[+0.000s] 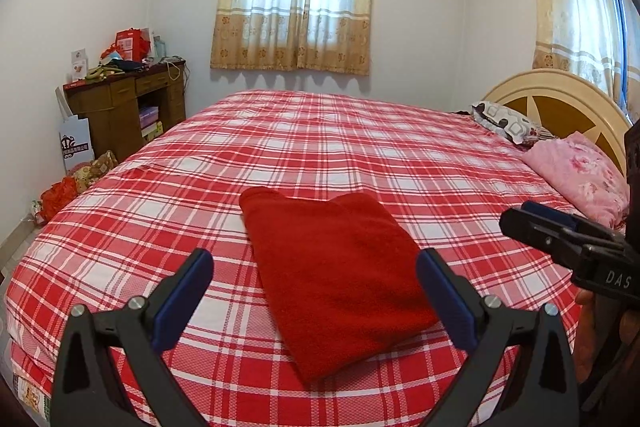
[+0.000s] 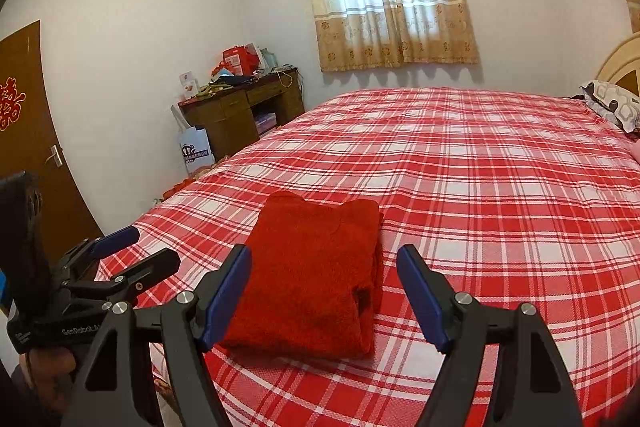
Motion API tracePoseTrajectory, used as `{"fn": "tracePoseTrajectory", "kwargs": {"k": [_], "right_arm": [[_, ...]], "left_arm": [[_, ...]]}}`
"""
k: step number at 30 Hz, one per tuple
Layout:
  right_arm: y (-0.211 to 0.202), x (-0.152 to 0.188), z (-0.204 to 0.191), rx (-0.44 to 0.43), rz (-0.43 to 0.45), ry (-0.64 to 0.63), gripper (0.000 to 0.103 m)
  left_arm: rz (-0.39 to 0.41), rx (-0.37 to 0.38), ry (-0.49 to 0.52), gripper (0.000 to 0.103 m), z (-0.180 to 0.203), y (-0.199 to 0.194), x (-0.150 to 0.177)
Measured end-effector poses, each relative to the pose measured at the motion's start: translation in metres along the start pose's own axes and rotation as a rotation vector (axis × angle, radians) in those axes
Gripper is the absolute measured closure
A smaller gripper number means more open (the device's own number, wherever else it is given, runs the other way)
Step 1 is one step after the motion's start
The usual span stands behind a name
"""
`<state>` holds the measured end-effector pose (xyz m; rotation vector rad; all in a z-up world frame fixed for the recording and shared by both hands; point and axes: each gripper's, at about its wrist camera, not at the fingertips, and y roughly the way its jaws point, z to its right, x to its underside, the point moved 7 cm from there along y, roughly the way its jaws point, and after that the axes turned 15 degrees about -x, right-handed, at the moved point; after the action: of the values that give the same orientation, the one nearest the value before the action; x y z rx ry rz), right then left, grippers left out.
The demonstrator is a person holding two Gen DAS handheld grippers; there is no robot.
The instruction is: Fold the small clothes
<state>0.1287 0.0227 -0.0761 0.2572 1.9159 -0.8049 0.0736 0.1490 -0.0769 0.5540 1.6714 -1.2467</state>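
A red fuzzy garment (image 1: 336, 275) lies folded into a flat rectangle on the red plaid bed cover (image 1: 360, 147); it also shows in the right wrist view (image 2: 316, 279). My left gripper (image 1: 316, 267) is open and empty, held above the garment's near end. My right gripper (image 2: 324, 263) is open and empty, also held above the near end. The right gripper appears at the right edge of the left wrist view (image 1: 560, 239). The left gripper appears at the left of the right wrist view (image 2: 132, 247).
A pink floral pillow (image 1: 580, 179) and a patterned pillow (image 1: 504, 123) lie by the cream headboard (image 1: 560, 99). A cluttered wooden desk (image 1: 128, 103) stands in the far left corner, with bags on the floor beside it. A brown door (image 2: 28, 131) is at the left.
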Motion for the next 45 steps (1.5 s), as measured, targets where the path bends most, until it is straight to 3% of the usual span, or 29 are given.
{"fn": "tracePoseTrajectory", "kwargs": {"k": [38,45], "right_arm": [[-0.0085,0.0008,-0.0050,-0.017,0.040,-0.001,0.027],[-0.0065,0.0017,-0.0077,-0.023,0.031,-0.007,0.027]], "left_arm": [[0.003,0.031,0.021,0.000,0.0073,-0.0034,-0.0032],[0.002,-0.018,0.018,0.000,-0.0003,0.0014,-0.0052]]}}
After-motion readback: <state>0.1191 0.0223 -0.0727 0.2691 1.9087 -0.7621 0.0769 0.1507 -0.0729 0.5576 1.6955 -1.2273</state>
